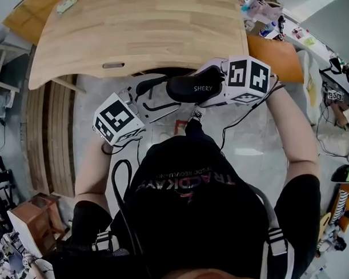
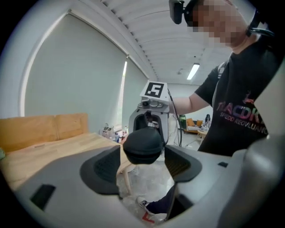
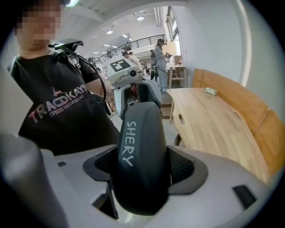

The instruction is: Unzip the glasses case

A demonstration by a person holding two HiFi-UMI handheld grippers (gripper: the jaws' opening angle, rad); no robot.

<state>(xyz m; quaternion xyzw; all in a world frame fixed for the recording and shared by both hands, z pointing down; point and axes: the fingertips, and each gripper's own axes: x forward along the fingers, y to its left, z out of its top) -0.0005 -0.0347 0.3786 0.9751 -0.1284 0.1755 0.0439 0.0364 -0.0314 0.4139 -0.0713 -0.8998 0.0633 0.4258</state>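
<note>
Up in the air just off the bench [image 1: 136, 34], the right gripper [image 3: 142, 171] has its fingers clamped on one end of the case [image 3: 139, 133]. Long axis points straight at the left gripper [image 2: 142, 167], fingers apart around the free end, not touching. Left's nearer for the zip, I'd guess.

Glasses case [image 3: 139, 156] zip hidden (rt gripper [image 3: 143, 167] covers its sides).

The glasses case [image 3: 140, 156] is black with white lettering, and the table [image 3: 213, 129] is pale, grained wood.
</note>
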